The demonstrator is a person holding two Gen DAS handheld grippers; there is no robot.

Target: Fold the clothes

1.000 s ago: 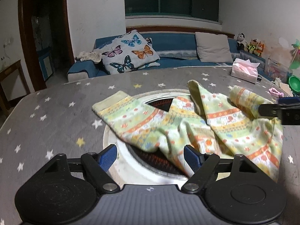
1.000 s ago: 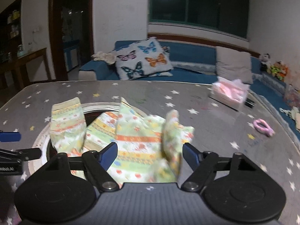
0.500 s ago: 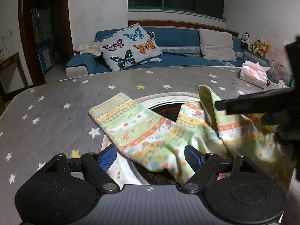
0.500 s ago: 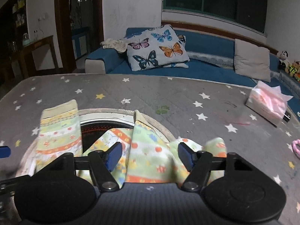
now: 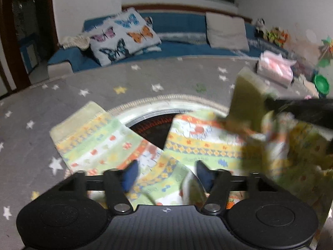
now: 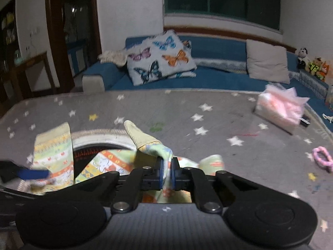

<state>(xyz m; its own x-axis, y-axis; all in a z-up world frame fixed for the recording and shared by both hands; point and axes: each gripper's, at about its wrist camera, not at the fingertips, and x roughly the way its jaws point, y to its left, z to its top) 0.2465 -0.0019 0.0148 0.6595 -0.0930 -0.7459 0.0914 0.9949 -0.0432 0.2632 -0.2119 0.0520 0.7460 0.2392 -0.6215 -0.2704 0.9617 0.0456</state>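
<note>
Both grippers have pushed in toward the trousers [image 5: 133, 145] since the earlier frames, and both sets of jaws have just been closing. Now the right gripper [image 6: 166, 171] has its jaws clamped on a bunched fold of the cloth, one cuffed leg end standing up just beyond them. On the left gripper [image 5: 165, 174] the jaws stand partway apart, with patterned cloth lying between them; motion blur hides whether the pads press on it.

One pair of trousers is in view, pale green with orange, yellow and white bands, and two legs. It lies on the worktop [image 6: 229, 112], a grey cover printed with stars, and partly spans one round opening [image 5: 154, 123] with a pale rim and a dark grille glowing orange inside. In the left view one leg runs flat to the left of the opening, its cuff toward the far left; the other is lifted at the right, where the right gripper shows as a dark blur.

Also on the worktop: one pink tissue pack [image 6: 278, 109] at the far right and one pink ring-shaped item [image 6: 322, 158] nearer the right edge. Beyond stands one blue sofa [image 6: 218, 79] with two cushions, one butterfly-printed [image 6: 160, 58] and one plain beige [image 6: 267, 61]. A few plush toys [image 6: 312, 64] sit at the sofa's right end; blur prevents an exact count.
</note>
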